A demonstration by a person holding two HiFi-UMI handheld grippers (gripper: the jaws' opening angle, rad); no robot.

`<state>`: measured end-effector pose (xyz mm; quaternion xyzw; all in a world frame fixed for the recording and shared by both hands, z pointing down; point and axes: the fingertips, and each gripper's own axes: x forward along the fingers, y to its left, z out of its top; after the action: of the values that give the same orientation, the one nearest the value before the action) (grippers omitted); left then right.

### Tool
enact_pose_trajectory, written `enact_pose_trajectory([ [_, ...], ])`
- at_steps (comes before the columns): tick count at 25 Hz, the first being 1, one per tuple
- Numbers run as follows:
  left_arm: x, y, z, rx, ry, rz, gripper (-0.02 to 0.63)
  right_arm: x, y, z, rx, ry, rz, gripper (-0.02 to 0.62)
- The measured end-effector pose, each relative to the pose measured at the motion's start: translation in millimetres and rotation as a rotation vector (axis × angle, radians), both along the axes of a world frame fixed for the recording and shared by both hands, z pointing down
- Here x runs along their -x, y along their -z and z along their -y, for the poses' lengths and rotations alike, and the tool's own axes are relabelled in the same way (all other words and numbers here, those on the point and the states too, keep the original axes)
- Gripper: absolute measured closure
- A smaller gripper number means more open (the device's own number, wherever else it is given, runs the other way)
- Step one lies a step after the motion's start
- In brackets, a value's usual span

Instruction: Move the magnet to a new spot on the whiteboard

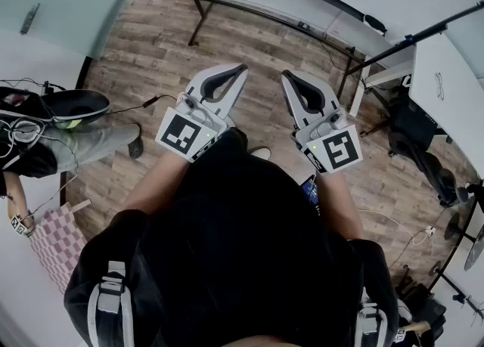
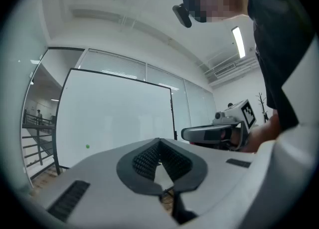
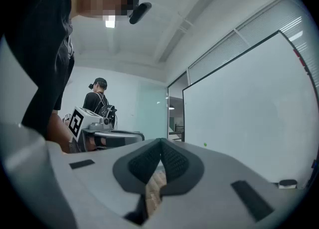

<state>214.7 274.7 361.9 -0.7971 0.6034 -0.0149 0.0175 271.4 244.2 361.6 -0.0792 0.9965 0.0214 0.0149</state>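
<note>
The left tool and the right tool are held side by side in front of the person, both pointing level toward 12 o'clock in the head view, over a wood floor. They are near each other but apart.

In the left gripper view the ribbed pads meet at their tips. Nothing is between them, so this tool is clenched and empty. The right gripper view shows the same: the pads are pressed together at the tip with nothing caught, so it is clenched and empty too.

The whiteboard stands upright in a dark frame, well ahead of both tools. The magnet is a small green dot stuck on the board's face, low down at about 8 o'clock from the board's centre in the left gripper view. In the right gripper view it shows just above the tool's body, at about 7 o'clock on the board. Neither tool touches the magnet or the board, and both are well apart from them.

In the left gripper view the right tool shows at 3 o'clock with its marker cube. In the right gripper view a second person in dark clothes stands at 9 o'clock, beyond the left tool.
</note>
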Motion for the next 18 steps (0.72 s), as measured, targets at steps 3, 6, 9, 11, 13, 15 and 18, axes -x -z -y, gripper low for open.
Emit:
enact_pose_trajectory([
  [3,-6,4,0,0.004,0.011,-0.001,0.604,-6,4,2,0.003,0.005,0.007,0.594],
  [6,-10,2,-2,0.012,0.017,0.002,0.604,-10,3,3,0.010,0.003,0.013,0.594],
  [9,-11,2,-5,0.018,0.027,0.006,0.604,-11,3,2,0.023,0.000,0.023,0.594],
  [11,-11,4,-8,0.017,0.033,0.011,0.604,-10,5,0,0.030,0.005,0.030,0.594],
  [13,-8,6,-11,0.013,0.038,0.016,0.604,-6,7,-4,0.033,0.015,0.043,0.594],
  [15,-2,7,-14,0.012,0.041,0.019,0.604,-1,12,-7,0.041,0.027,0.068,0.594],
  [18,10,7,-17,0.009,0.044,0.007,0.604,8,12,-10,0.053,0.021,0.069,0.594],
])
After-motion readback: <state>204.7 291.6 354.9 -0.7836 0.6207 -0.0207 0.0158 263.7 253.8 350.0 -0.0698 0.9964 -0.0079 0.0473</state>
